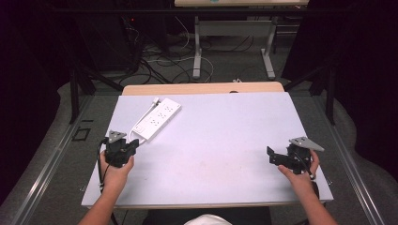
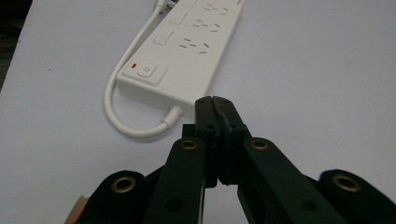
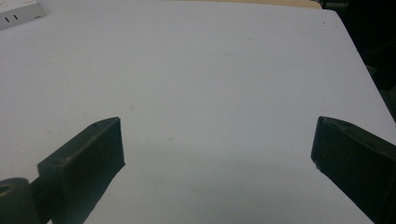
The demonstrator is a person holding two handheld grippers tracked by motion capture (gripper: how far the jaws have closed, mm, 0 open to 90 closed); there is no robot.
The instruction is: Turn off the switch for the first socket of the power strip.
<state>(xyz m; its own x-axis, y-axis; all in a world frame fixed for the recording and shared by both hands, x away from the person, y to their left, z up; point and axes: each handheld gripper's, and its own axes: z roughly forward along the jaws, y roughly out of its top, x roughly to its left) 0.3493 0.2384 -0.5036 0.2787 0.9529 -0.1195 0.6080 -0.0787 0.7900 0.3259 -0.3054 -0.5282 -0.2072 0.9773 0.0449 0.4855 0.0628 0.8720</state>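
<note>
Your left gripper [image 2: 215,103] has its jaws pressed together, empty, just before the white power strip [image 2: 184,51]. Its switch [image 2: 145,72] carries a red mark. Your right gripper [image 3: 217,144] is spread wide.

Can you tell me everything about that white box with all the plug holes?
The power strip is a long white block that looks like plastic, lying flat and slanted on the left part of the pale table. Its top has rows of sockets and, at the near end, a square switch beside a small red light. A white cord loops out of that end. Nothing grips it.
</note>
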